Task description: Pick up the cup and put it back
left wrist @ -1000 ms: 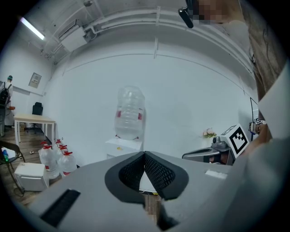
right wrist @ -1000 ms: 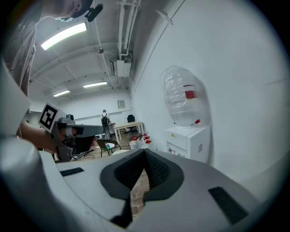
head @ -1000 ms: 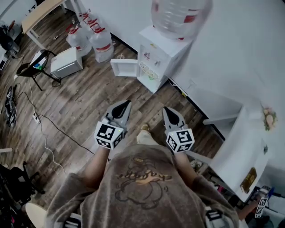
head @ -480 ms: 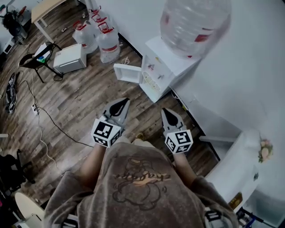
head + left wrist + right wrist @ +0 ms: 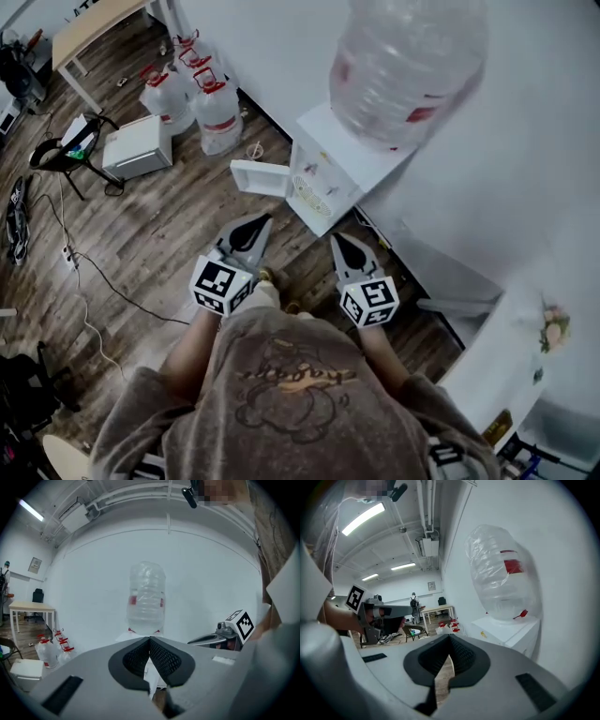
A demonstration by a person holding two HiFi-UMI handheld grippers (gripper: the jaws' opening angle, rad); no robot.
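both grippers have edged closer to the water dispenser (image 5: 323, 178) than a second ago. left gripper (image 5: 255, 228) and right gripper (image 5: 339, 246) are each pinched fully closed on nothing, held side by side above the wood floor (image 5: 159, 225). can't spot the cup in any view.

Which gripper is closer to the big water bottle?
Right. The right hand-held gripper sits just in front of the bottle; the left hand-held gripper is farther off to the side.
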